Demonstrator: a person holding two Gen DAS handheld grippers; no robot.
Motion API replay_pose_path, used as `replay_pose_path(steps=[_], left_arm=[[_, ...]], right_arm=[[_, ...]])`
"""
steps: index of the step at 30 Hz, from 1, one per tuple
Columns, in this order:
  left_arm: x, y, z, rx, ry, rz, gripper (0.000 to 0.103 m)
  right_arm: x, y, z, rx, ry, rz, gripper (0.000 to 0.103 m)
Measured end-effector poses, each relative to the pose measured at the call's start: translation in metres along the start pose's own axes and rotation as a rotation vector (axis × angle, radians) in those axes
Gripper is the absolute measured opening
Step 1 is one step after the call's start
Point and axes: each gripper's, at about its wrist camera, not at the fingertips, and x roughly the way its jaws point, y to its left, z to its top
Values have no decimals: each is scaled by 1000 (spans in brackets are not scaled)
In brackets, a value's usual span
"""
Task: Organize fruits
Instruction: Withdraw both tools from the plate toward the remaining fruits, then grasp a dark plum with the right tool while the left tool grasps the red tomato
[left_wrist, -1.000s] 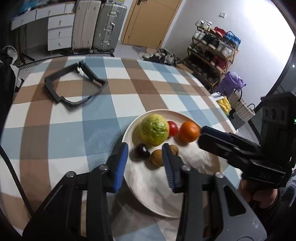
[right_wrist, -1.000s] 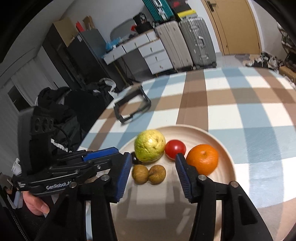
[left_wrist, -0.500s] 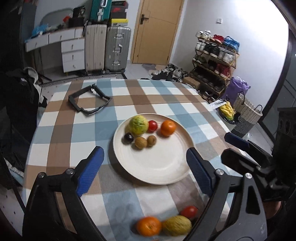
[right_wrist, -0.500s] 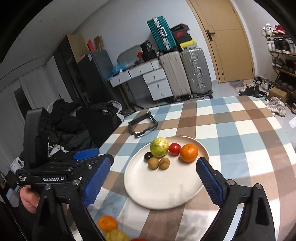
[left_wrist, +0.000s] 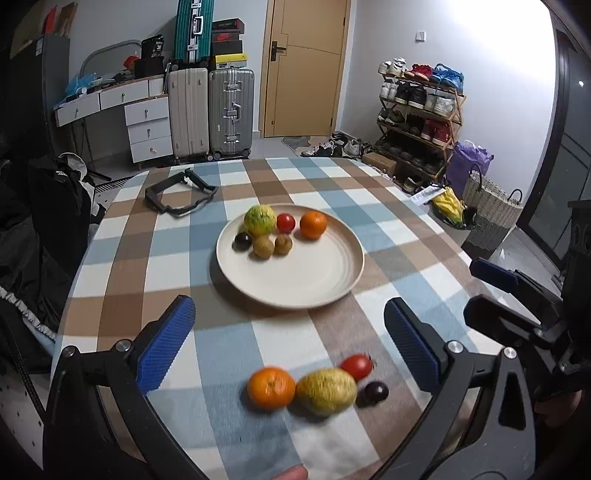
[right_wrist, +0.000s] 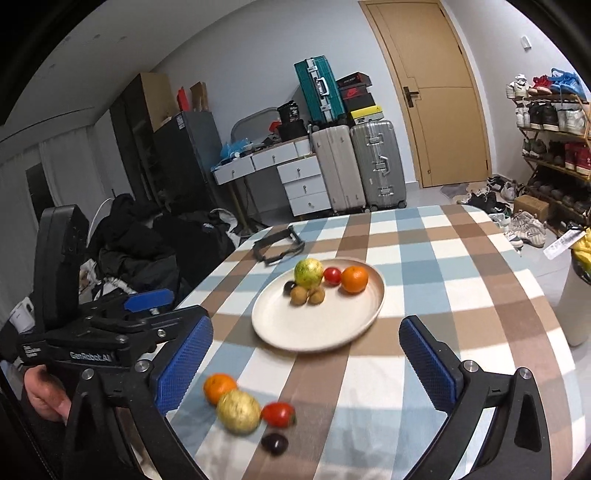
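A cream plate (left_wrist: 295, 280) (right_wrist: 295, 328) holds a green-yellow fruit (left_wrist: 259, 220), a small tomato (left_wrist: 286, 222), an orange (left_wrist: 313, 225), a dark plum (left_wrist: 242, 241) and two brown fruits (left_wrist: 263, 247). Near the table's front edge lie an orange (left_wrist: 270, 388) (right_wrist: 218, 387), a yellow-green fruit (left_wrist: 326, 390) (right_wrist: 238, 411), a tomato (left_wrist: 357, 366) (right_wrist: 278, 414) and a dark plum (left_wrist: 375, 392) (right_wrist: 274, 442). My left gripper (left_wrist: 291, 347) is open and empty above them. My right gripper (right_wrist: 306, 362) is open and empty. It shows at the right of the left wrist view (left_wrist: 517, 295).
A black folding frame (left_wrist: 179, 194) (right_wrist: 279, 249) lies on the checked tablecloth behind the plate. A white cup (right_wrist: 576, 306) stands by the table's right edge. Dark clothes (right_wrist: 147, 251) are heaped left of the table. Suitcases, drawers and a shoe rack stand beyond.
Both grippers have pulled back and up from the plate and opened wide. The loose fruits at the front edge have come into view.
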Motion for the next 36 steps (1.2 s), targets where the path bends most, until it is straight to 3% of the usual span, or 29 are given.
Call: replay_pose_path(steps=[11,19,28,30,32,34,36], left_arm=[[2,23,-47,-57,61,9,102],[7,36,-59,-80,90,4,102],[12,42,-58,-99,102,-2,102],[14,42,-57,-96,106,2,102],[15,42,-56,-96,107,4,102],[15,42,-56,-91,108,3,102],[17,40,-54,-82,110,1,102]], right_arm=[[6,-4,-69,59,190,20,103],[17,16,-92,9,218,46,101],[37,32,-98,-83,265,41,67],[42,32,-99,-93,285,42,55],[46,31,-100,-101,297,34,53],[48,29,-100,-98,299,32,45],[50,28,-100,-95,301,38,30]])
